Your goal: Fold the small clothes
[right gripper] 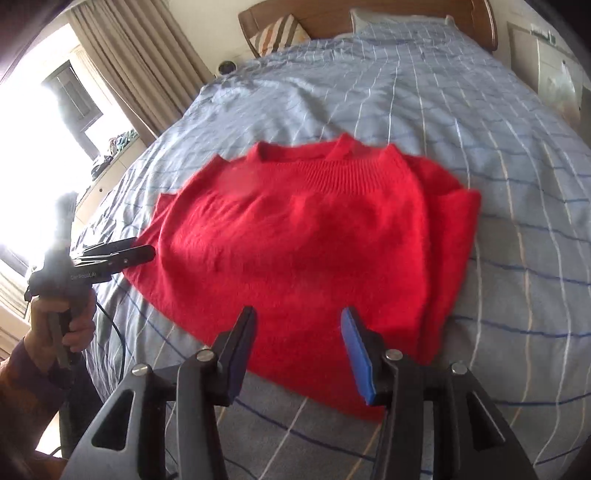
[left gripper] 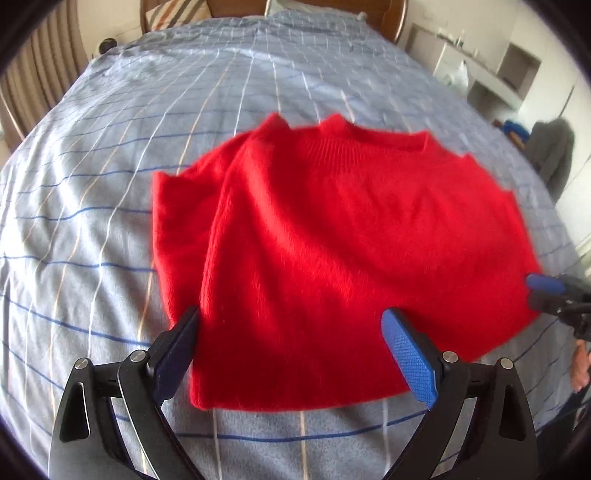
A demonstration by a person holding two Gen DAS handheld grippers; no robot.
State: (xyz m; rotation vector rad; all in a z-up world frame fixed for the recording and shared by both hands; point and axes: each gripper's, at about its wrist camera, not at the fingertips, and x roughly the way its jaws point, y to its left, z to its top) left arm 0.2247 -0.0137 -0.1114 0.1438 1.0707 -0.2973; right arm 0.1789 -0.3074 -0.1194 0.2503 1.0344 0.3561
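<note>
Much of the red sweater (left gripper: 332,251) is blurred, so its knit shows clearly only at the ribbed collar; elsewhere it reads as soft, fuzzy wool. It lies flat on the bed (left gripper: 110,184), collar toward the headboard (right gripper: 369,14), with one side folded over in a long ridge. What lies beneath that fold is hidden.

The left gripper (left gripper: 291,354) hovers at the sweater's near hem, its jaws spread wide — nothing between them but cloth below. One blue pad shows a fine dotted grip texture. The right gripper (right gripper: 299,350) also stands apart over the hem, holding nothing.

In the left view the right tool is cut off at the frame edge. The bed cover is pale blue, crossed with thin white, tan and dark blue lines, and lightly creased. A striped pillow (right gripper: 280,33) is half hidden behind it.
</note>
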